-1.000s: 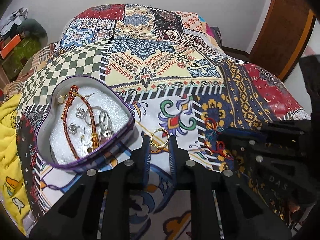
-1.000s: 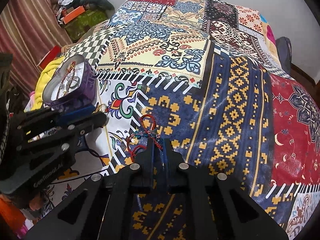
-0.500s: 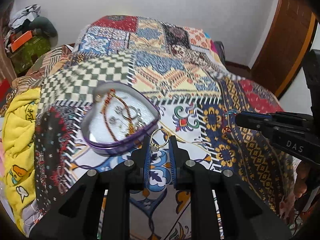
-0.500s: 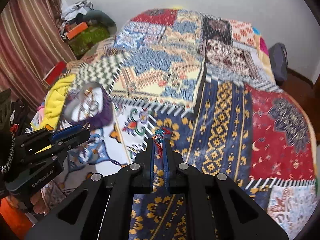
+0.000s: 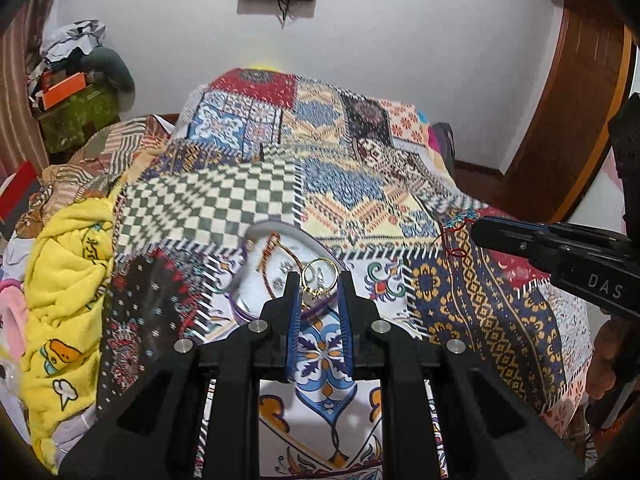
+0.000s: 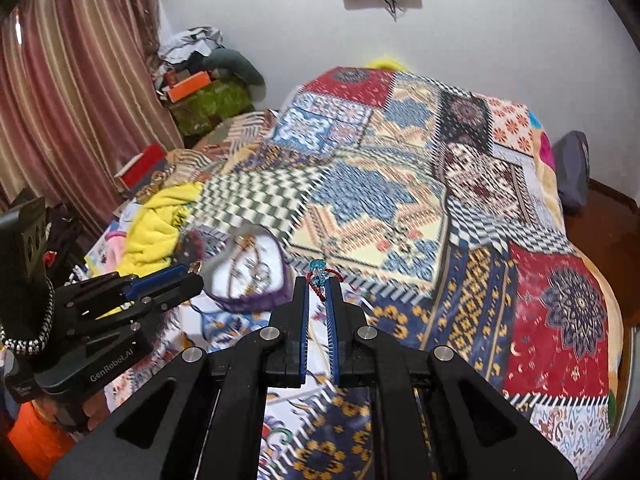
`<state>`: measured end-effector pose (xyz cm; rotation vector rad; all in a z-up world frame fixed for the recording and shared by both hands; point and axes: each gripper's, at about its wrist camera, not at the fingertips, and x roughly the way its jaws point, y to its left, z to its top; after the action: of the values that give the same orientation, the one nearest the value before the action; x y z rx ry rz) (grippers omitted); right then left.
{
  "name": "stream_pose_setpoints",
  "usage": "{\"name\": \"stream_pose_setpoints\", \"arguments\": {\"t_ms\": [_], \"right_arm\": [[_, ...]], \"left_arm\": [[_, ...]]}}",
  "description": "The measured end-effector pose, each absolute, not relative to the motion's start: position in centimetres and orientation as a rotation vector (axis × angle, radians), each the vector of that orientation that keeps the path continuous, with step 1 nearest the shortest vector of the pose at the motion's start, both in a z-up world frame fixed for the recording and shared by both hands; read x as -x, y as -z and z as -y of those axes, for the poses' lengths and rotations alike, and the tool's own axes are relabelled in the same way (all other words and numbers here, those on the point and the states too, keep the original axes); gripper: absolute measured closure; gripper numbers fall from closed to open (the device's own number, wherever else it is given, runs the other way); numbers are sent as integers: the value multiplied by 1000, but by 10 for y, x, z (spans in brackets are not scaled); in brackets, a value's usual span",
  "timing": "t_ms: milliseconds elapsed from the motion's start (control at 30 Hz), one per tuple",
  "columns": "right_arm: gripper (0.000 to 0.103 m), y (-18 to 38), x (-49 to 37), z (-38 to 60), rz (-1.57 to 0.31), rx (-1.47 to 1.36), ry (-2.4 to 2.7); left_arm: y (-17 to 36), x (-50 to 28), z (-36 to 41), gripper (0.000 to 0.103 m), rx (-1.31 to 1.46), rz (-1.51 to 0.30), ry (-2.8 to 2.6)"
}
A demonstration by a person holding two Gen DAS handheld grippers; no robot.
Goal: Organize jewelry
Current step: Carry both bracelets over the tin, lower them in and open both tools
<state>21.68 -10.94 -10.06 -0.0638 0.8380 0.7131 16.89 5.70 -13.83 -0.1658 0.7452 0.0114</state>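
Above the heart-shaped tin (image 5: 256, 276) on the bed (image 5: 360, 184), the left hand-held gripper (image 5: 318, 286) is pinching a gold ring (image 5: 318, 276) while the right hand-held gripper (image 6: 318, 284) is clamping a red beaded bracelet (image 6: 318, 276).

Gold ring (image 5: 318, 276), red cord bracelet with blue beads (image 6: 319, 276), purple-rimmed tin (image 5: 256, 312), multicoloured patchwork bedspread (image 5: 352, 188), yellow blanket (image 5: 64, 264)

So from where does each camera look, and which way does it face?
Left wrist: sits on the left gripper, looks down along its fingers at the gold ring over the heart-shaped tin; a hand shows.
Right wrist: sits on the right gripper, looks down at the red bracelet it grips.
Shared: bed, tin, each other's gripper.
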Motion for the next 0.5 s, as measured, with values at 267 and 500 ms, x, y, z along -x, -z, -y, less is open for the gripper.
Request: {"name": "stream_pose_setpoints", "arguments": {"t_ms": [267,500], "right_arm": [[96,87,-218,82,-802,67,-775],[96,82,-220,56,-784,66,-830]], "left_arm": [[128,-167,-76,86,166,-703,-45],[134,-173,-92,86,170,-708,-67]]}}
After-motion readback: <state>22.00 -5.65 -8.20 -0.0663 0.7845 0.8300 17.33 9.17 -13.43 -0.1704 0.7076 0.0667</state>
